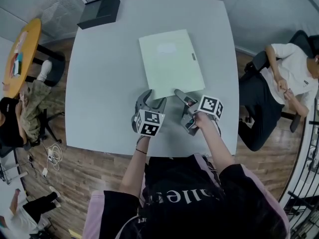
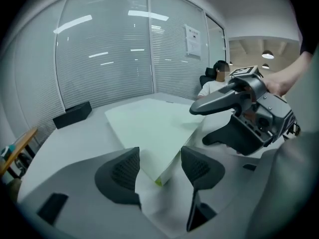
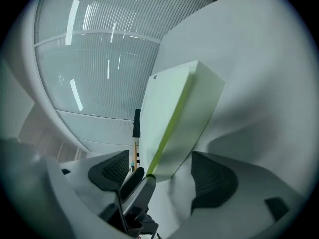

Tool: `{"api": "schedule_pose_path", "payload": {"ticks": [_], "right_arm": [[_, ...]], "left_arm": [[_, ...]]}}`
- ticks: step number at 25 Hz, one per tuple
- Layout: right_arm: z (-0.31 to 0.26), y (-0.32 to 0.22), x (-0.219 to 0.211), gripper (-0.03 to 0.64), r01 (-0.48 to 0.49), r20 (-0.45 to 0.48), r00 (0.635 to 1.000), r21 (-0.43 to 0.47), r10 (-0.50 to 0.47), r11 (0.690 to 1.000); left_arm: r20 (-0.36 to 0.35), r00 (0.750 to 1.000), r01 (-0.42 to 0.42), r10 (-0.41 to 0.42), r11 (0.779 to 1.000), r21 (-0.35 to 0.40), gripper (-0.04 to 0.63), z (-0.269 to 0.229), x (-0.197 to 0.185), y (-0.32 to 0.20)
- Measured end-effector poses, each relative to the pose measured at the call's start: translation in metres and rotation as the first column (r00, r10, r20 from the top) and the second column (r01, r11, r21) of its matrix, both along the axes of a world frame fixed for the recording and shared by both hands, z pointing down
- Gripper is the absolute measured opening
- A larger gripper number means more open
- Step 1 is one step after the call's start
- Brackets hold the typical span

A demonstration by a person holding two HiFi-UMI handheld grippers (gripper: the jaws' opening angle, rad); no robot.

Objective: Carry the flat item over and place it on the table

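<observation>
The flat item [image 1: 171, 63] is a pale green, thin board with a brighter green edge. It lies on the white table [image 1: 99, 93], right of its middle. Both grippers sit at the item's near edge. My left gripper [image 1: 153, 101] is open, and in the left gripper view [image 2: 159, 166] the item's near corner [image 2: 158, 176] pokes between the jaws with gaps on both sides. My right gripper [image 1: 182, 106] is turned on its side and also open. Its own view [image 3: 164, 176] shows the item's edge [image 3: 174, 113] between the spread jaws, untouched by either pad.
A black box [image 1: 98, 12] rests at the table's far left corner. A person sits on a chair [image 1: 284, 78] right of the table. A round yellow table [image 1: 20, 54] and another seated person are at the left. Cables lie on the wooden floor [image 1: 52, 156].
</observation>
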State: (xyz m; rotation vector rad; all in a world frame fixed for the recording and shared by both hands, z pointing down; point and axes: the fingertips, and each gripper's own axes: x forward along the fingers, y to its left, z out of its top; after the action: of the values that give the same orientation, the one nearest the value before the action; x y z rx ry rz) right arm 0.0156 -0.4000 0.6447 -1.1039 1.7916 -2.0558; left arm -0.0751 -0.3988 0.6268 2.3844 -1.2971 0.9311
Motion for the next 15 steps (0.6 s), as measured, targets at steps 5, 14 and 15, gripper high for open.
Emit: {"api": "schedule_pose_path", "payload": {"ticks": [5, 14, 15], "right_arm": [[-0.020, 0.009, 0.005, 0.371, -0.005, 0.020, 1.000, 0.095, 0.003, 0.995], [-0.070, 0.018, -0.001, 0.193, 0.085, -0.043, 0.996, 0.318, -0.075, 0.944], [-0.076, 0.022, -0.005, 0.189, 0.105, -0.056, 0.994, 0.342, -0.091, 0.934]], "left_arm": [[-0.072, 0.997, 0.019, -0.020, 1.000, -0.013, 0.267, -0.003, 0.000, 0.002], [-0.352, 0.935, 0.048, -0.035, 0.998, 0.028, 0.236, -0.066, -0.002, 0.036], [-0.360, 0.933, 0.043, -0.028, 0.999, 0.034, 0.213, -0.072, -0.005, 0.043]]}}
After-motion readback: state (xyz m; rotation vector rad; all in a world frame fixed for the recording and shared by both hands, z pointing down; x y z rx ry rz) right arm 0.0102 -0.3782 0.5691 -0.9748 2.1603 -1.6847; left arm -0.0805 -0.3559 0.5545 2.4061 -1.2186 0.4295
